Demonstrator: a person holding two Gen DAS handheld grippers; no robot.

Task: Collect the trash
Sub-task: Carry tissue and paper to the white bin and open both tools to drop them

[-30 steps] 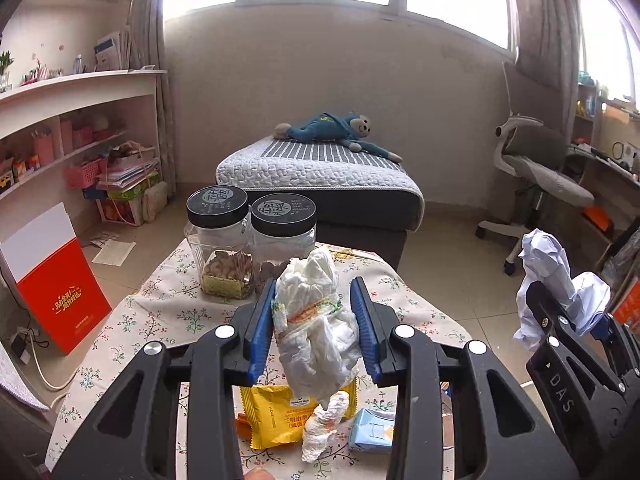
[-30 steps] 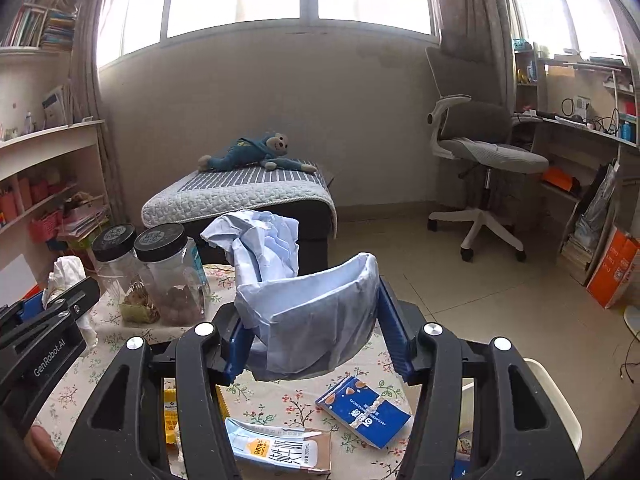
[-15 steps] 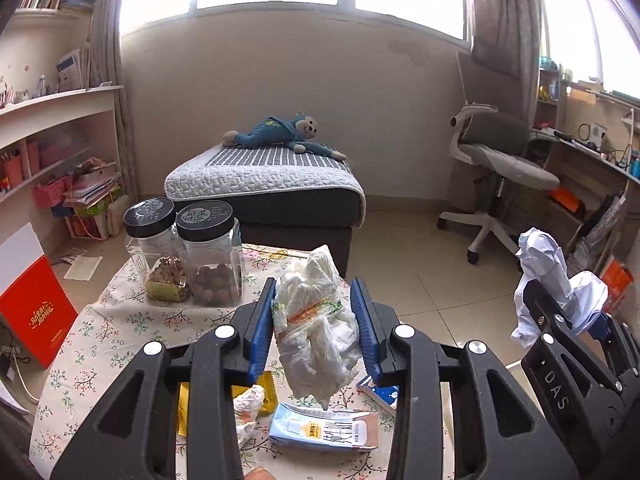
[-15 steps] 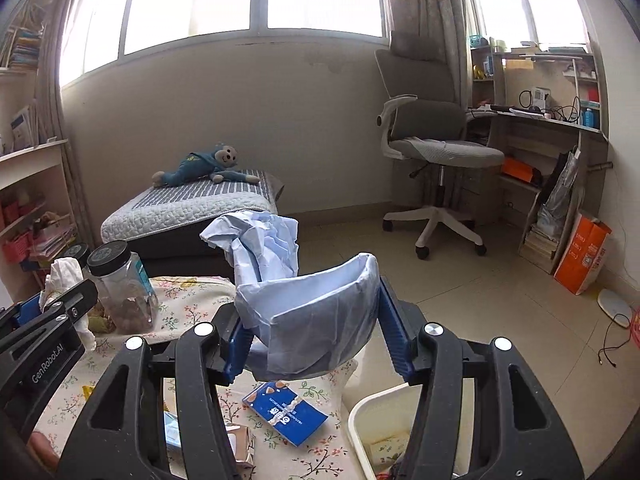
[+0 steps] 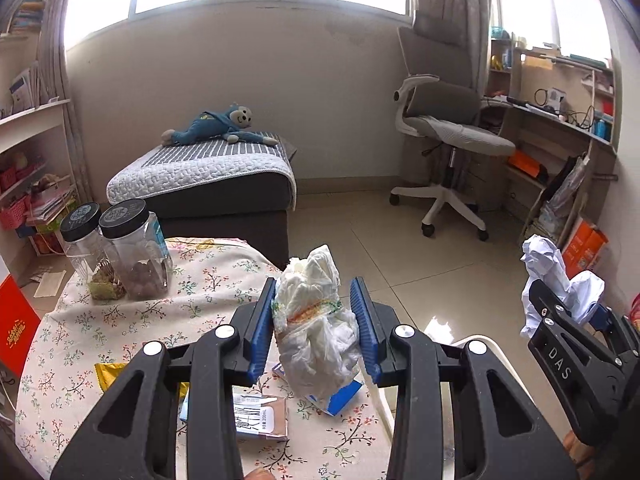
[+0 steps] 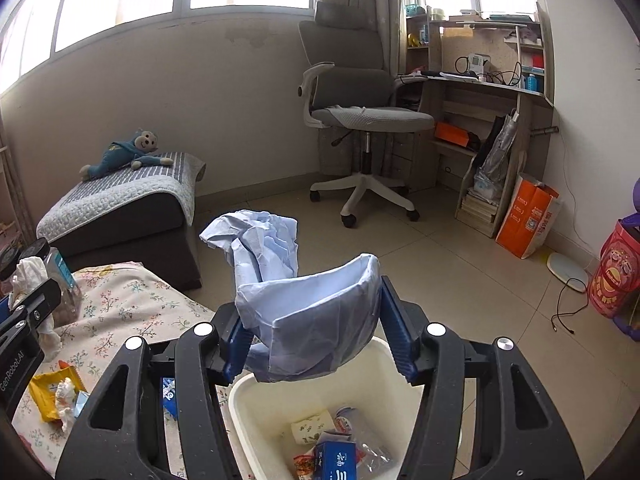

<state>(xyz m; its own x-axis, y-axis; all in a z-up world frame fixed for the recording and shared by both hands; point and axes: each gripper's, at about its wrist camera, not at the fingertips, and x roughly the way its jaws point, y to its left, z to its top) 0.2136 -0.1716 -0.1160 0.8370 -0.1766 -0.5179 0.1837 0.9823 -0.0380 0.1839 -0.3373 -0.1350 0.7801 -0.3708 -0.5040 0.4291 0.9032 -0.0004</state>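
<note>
My left gripper (image 5: 313, 286) is shut on a crumpled white plastic wrapper (image 5: 316, 320) above the right edge of the floral table (image 5: 200, 280). My right gripper (image 6: 312, 300) hangs over the cream trash bin (image 6: 256, 396), which holds several bits of trash. Its jaws are opening, with a crumpled light-blue paper (image 6: 320, 320) still spanning both pads. On the table lie a milk carton (image 5: 256, 416), a blue packet (image 5: 340, 398), a yellow packet (image 6: 48, 396) and a small white wrapper (image 6: 64, 394). In the left wrist view the right gripper (image 5: 560, 308) shows at the right.
Two black-lidded jars (image 5: 136, 248) stand at the table's far left. Behind the table is a low bed (image 5: 208, 176) with a blue plush toy. An office chair (image 6: 360, 120), a desk (image 6: 480, 92) and an orange bag (image 6: 524, 220) stand across the tiled floor.
Both grippers swung to the right with their loads. The bin came into view under the blue paper. The right jaws stand slightly wider than before.
</note>
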